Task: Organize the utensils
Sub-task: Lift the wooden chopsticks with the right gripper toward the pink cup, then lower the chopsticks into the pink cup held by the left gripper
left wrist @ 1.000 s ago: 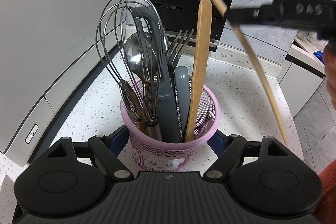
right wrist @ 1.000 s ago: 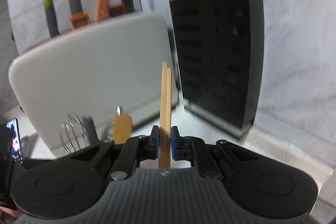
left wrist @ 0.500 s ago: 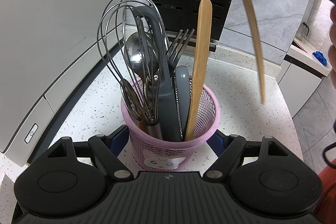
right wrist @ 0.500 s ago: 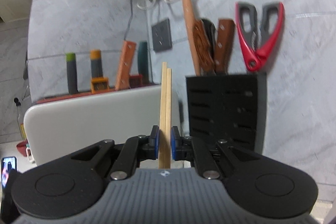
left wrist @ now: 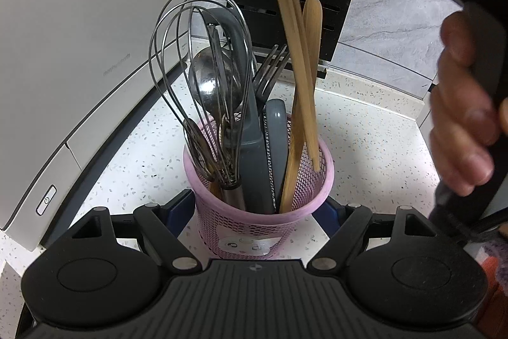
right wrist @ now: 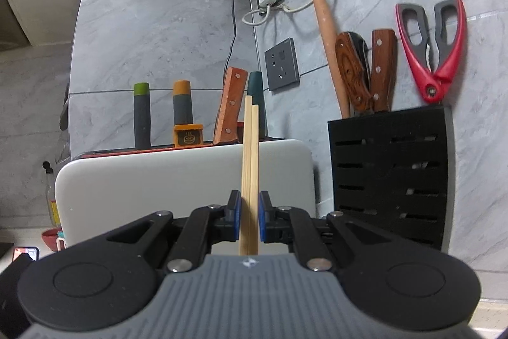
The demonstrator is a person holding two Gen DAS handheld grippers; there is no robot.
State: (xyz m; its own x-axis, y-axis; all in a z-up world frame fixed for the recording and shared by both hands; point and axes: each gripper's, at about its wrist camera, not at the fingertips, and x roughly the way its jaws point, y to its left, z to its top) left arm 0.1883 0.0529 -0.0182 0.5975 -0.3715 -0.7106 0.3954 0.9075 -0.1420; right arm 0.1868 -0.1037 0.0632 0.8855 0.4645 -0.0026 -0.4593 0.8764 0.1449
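A pink mesh utensil holder (left wrist: 254, 224) stands on the speckled counter between the fingers of my left gripper (left wrist: 258, 212), which is shut on it. It holds a wire whisk (left wrist: 197, 75), a metal spoon (left wrist: 212, 81), a fork (left wrist: 270, 69), grey utensils and a wooden spatula (left wrist: 312, 30). My right gripper (right wrist: 247, 220) is shut on a pair of wooden chopsticks (right wrist: 249, 167), held upright. In the left wrist view the chopsticks (left wrist: 292, 30) come down from above, with their tips inside the holder at its right side.
A white appliance (left wrist: 79, 53) stands left of the holder. A black knife block (right wrist: 390, 173) with knives, a rolling pin and red scissors (right wrist: 435, 53) stands behind it against the grey wall. The counter edge drops off on the right.
My right gripper has carried the chopsticks from the right to over the holder and lowered them, so their tips are now inside it. The left gripper and holder have not moved.
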